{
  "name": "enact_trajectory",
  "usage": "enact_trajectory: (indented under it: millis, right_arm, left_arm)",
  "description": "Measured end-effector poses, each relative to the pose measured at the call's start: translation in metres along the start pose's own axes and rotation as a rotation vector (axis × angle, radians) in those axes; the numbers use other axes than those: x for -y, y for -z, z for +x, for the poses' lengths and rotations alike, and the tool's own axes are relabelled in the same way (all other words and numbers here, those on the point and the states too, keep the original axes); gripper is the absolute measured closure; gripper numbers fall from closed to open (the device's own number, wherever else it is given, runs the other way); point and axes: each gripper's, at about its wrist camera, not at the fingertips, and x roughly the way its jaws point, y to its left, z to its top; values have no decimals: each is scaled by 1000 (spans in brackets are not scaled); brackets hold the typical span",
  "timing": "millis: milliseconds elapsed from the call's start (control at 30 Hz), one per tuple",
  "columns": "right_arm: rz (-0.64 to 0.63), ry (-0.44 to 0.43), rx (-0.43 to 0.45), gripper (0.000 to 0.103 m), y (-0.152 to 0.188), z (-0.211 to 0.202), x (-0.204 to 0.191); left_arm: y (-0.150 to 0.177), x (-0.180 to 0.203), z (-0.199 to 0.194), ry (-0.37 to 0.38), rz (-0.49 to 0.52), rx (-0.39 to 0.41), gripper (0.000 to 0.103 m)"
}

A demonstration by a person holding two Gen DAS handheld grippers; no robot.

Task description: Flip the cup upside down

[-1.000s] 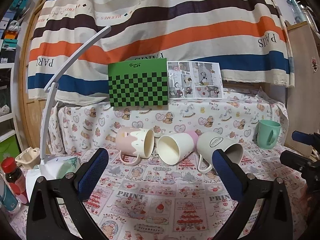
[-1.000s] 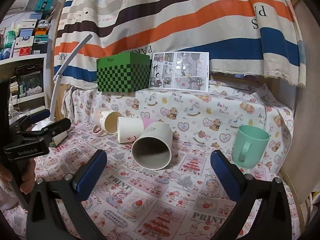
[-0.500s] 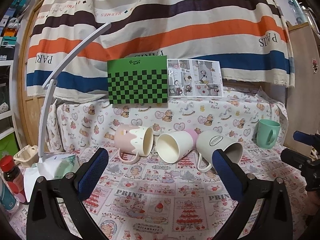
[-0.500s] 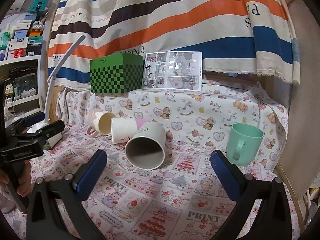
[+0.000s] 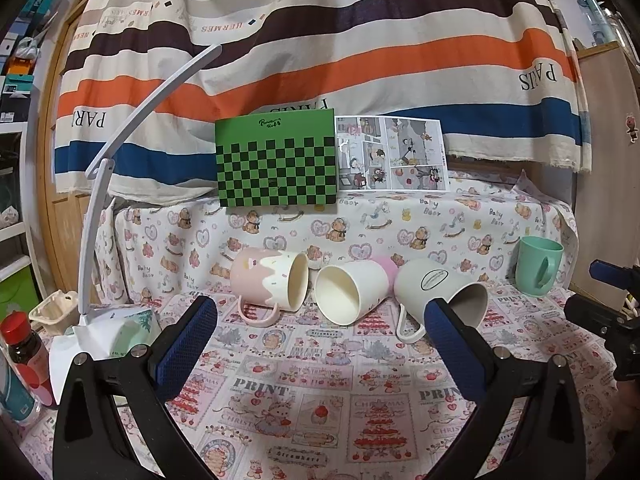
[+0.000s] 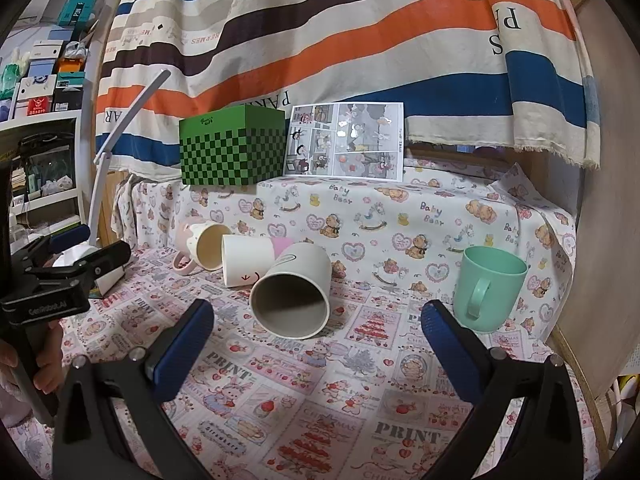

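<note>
Three mugs lie on their sides in a row on the printed tablecloth (image 5: 320, 392): pink-and-cream mug (image 5: 272, 282), white cup (image 5: 352, 292) with a pink base, grey mug (image 6: 292, 292) — all show bare interiors. The green mug (image 6: 490, 286) stands upright, well apart to their right, handle toward the camera; its inside cannot be seen. Left gripper (image 5: 320, 340) and right gripper (image 6: 316, 344) are both spread wide, holding nothing. A green checkered box (image 6: 234, 146) sits on the ledge behind.

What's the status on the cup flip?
Left gripper open, empty. Right gripper open, empty. Green mug upright, untouched; three mugs lie beside it, nearest the grey mug.
</note>
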Motion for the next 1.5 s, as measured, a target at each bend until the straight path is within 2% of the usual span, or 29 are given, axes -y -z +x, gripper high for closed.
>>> enact_trajectory:
  millis: [533, 867, 1133, 1500]
  right_arm:
    - [-5, 4, -7, 0, 1, 1, 0]
    - [12, 22, -22, 0, 2, 4, 3]
    - [11, 23, -27, 0, 2, 5, 2]
    - [15, 29, -31, 0, 3, 5, 2]
  left_arm:
    - [0, 1, -3, -1, 9, 14, 0]
    - [0, 0, 1, 3, 6, -5, 0]
    - [-1, 3, -3, -1, 17, 17, 0]
    - [-1, 0, 2, 4, 1, -6, 0]
